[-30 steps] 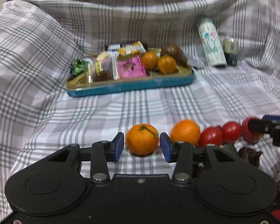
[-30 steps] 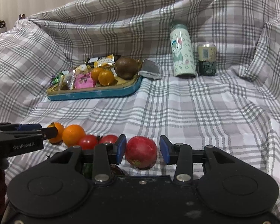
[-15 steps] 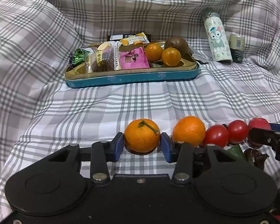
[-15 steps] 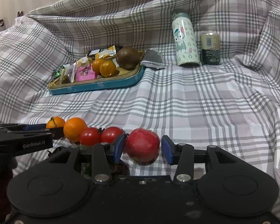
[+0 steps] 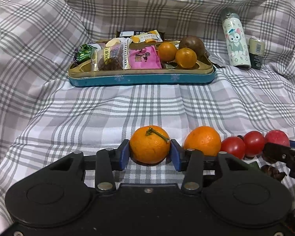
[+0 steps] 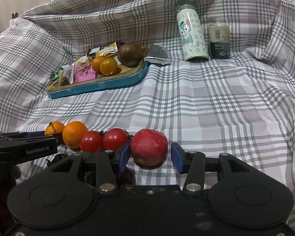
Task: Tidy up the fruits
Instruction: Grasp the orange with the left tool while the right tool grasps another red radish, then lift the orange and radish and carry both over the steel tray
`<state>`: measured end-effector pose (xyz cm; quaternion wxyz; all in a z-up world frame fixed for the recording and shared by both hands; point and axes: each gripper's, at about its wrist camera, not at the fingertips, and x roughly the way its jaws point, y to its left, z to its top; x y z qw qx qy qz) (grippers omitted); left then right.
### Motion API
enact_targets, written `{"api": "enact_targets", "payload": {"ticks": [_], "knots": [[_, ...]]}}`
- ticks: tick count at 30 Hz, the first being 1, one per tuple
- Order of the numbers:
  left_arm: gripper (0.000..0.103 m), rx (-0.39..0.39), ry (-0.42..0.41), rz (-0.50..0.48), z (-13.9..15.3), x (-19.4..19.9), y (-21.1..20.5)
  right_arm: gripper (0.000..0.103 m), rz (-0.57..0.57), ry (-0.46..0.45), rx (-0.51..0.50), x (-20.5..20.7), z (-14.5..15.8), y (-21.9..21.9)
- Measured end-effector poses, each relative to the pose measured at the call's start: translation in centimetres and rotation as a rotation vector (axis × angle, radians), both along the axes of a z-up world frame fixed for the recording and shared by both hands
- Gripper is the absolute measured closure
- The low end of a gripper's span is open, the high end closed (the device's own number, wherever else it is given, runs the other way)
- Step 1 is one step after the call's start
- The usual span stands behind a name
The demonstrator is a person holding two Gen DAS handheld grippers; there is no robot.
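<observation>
The soft grey-and-white checked bedsheet (image 6: 216, 102) rumples over everything, so whatever round thing I put down needs a neighbour or a dip in the cloth to keep it from rolling; that, I judge, is why I am building a tight row at the near edge. Far back sits the shallow teal metal tray with a gold rim (image 5: 141, 78), crowded with crinkly snack packets, two small glossy oranges and one dull brown round fruit. Right of it stand a pale cartoon-printed flask (image 6: 192, 33) and a short drink can (image 6: 219, 41), both upright. My row runs from the stemmed, dimpled orange mandarin (image 5: 149, 144) through a second, stemless mandarin (image 5: 202, 143) and two smooth shiny red tomatoes (image 6: 103, 143), which touch, to the matte, faintly speckled red apple-like fruit (image 6: 148, 147) at the right end. My left tongs (image 5: 149, 155) sit with both blue pads against the stemmed mandarin, clamped on it. My right tongs (image 6: 150, 157) have just been opening: the red fruit lies between the blue pads (image 6: 177, 158), the right one plainly clear of it.
</observation>
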<state>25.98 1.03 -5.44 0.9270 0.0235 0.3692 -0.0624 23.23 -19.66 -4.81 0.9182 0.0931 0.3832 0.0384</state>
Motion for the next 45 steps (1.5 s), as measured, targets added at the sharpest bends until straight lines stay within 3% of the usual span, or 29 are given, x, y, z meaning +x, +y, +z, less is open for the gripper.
{"api": "enact_targets", "payload": {"ticks": [10, 22, 27, 37, 45], "knots": [[0.049, -0.026, 0.008, -0.01, -0.1, 0.3, 0.3, 0.052, -0.023, -0.015, 0.06, 0.1, -0.4, -0.6], [0.052, -0.025, 0.008, -0.024, 0.0, -0.1, 0.3, 0.052, 0.004, 0.0, 0.045, 0.3, -0.3, -0.5], [0.053, -0.053, 0.005, -0.02, 0.2, -0.2, 0.6, 0.06, 0.024, -0.005, 0.04, 0.2, -0.2, -0.5], [0.053, -0.044, -0.052, -0.02, 0.7, -1.2, 0.8, 0.06, 0.019, -0.034, 0.027, -0.2, 0.1, -0.7], [0.053, -0.063, -0.137, -0.01, 2.2, -3.1, 1.3, 0.059, -0.061, -0.077, 0.021, -0.7, 0.8, -2.1]]}}
